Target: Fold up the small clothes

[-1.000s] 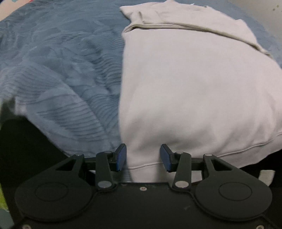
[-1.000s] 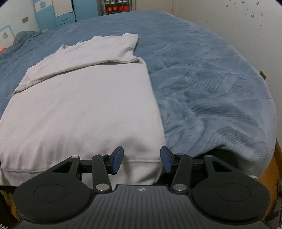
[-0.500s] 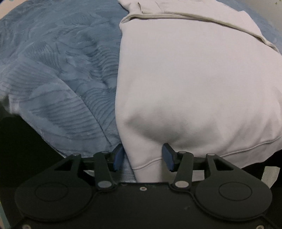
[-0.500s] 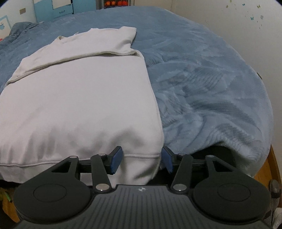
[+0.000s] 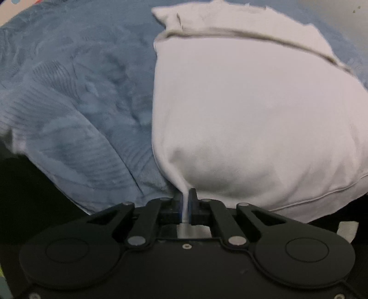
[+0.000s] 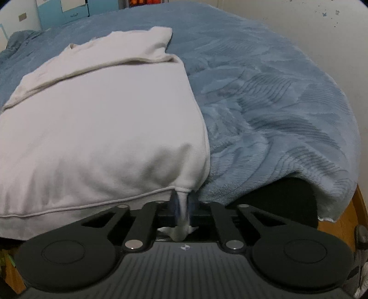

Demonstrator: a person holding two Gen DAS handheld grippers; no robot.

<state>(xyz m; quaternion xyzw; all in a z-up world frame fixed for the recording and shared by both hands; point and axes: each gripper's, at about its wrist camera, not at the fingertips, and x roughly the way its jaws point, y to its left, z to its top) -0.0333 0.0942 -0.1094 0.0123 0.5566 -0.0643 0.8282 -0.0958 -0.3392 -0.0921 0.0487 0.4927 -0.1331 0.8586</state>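
The garment (image 6: pixel 99 119) lies flat on the bed (image 6: pixel 264 96), its hem hanging over the near edge. The left hand-held gripper (image 5: pixel 185 202) sits at the hem's left corner, the right hand-held gripper (image 6: pixel 182 207) at its right corner. What seems a sleeve (image 6: pixel 119 53) lies folded across the far end. Cabinets (image 6: pixel 64 11) stand behind the bed.

Right gripper (image 6: pixel 183 204) fingertips motion-blurred around the pinched hem of the white garment (image 6: pixel 103 119), whose left part the frame edge cuts off, left gripper (image 5: pixel 185 202) pads mostly hidden behind cloth, and items on the far shelf (image 6: pixel 147 1) too small to identify.
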